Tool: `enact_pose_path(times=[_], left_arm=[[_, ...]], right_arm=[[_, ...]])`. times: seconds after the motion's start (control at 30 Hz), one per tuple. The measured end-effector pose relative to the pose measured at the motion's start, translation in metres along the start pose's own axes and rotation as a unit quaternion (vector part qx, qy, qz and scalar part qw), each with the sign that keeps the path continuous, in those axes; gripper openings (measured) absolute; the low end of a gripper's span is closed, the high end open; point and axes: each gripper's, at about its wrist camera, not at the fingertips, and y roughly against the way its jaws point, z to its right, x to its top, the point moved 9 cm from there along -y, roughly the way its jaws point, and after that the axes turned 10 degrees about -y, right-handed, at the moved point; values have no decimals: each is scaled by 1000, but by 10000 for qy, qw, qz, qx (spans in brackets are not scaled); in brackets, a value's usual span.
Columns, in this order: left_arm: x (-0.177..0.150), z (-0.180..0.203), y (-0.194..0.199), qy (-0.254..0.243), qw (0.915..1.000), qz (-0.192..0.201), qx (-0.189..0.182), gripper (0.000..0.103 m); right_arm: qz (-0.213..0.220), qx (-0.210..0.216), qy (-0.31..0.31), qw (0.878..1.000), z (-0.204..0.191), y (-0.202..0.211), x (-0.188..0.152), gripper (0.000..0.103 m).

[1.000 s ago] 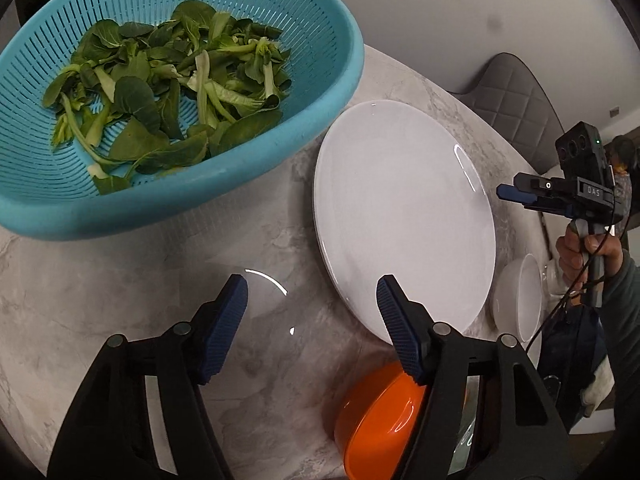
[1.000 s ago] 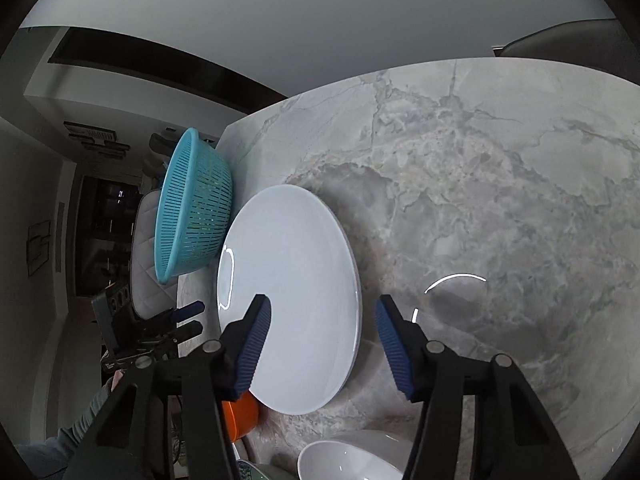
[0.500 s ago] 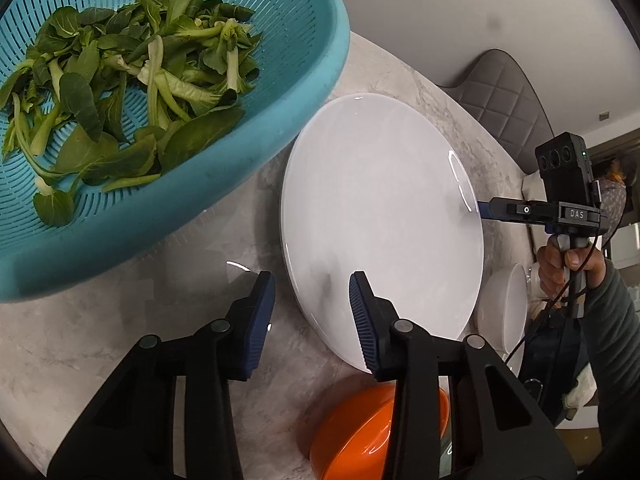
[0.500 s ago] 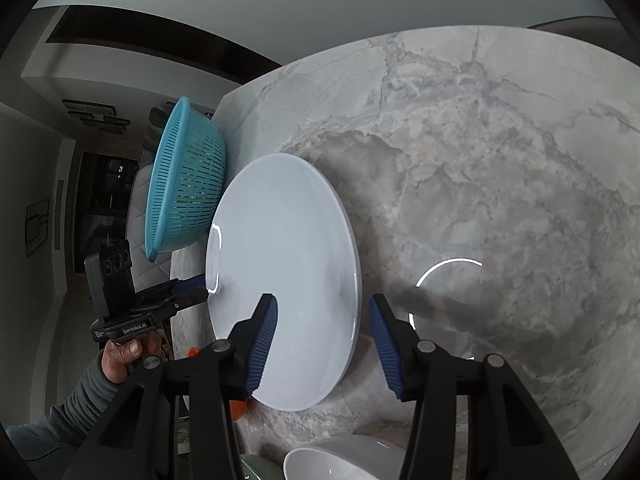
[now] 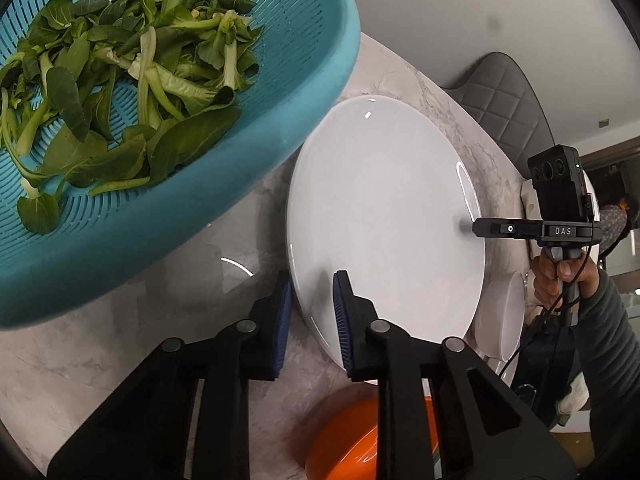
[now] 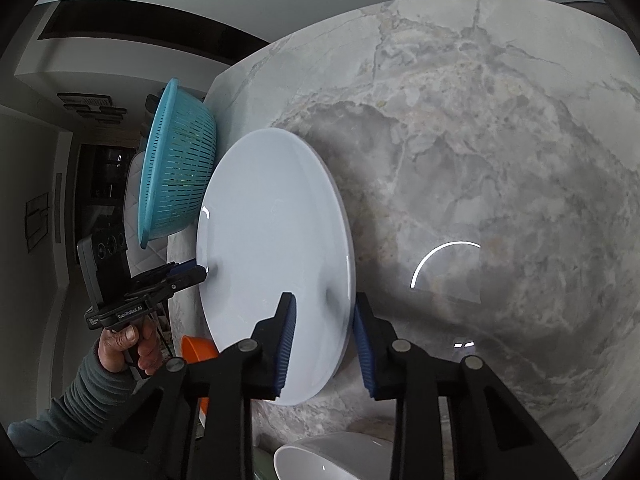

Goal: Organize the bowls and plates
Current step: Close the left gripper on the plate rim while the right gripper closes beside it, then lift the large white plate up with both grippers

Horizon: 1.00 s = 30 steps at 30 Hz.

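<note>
A large white plate (image 5: 384,216) lies on the marble table; it also shows in the right wrist view (image 6: 276,248). My left gripper (image 5: 310,320) straddles the plate's near-left rim, jaws narrowed around the edge. My right gripper (image 6: 322,340) straddles the opposite rim, and it shows across the plate in the left wrist view (image 5: 476,227). The left gripper shows at the plate's far rim in the right wrist view (image 6: 200,274). An orange bowl (image 5: 360,436) sits below the plate's near edge. A white bowl (image 5: 502,320) stands by the right hand.
A teal colander (image 5: 280,128) full of green leaves stands close to the plate's left side, seen also in the right wrist view (image 6: 176,168). A grey quilted chair (image 5: 504,104) is behind the table. The table's far edge (image 6: 240,68) is near the colander.
Both grippers have moved in onto opposite rims of the white plate and their jaws have narrowed around its edge.
</note>
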Motion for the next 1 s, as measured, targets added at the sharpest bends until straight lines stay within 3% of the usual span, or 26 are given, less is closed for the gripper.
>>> enact_pose_path(times=[0.4,0.57,1.0], left_arm=[[3,20,-12,41,10000,-10,89,13],[-6,4,4,67,10000,-40,20,13],[-9,4,17,137,9999,25,40,13]], right_arm=[[68,58,-163,9998,6,4,0,28],[76,166,-280,9994,12,6,1,28],[316,387,-531,9973,23,22,7,28]])
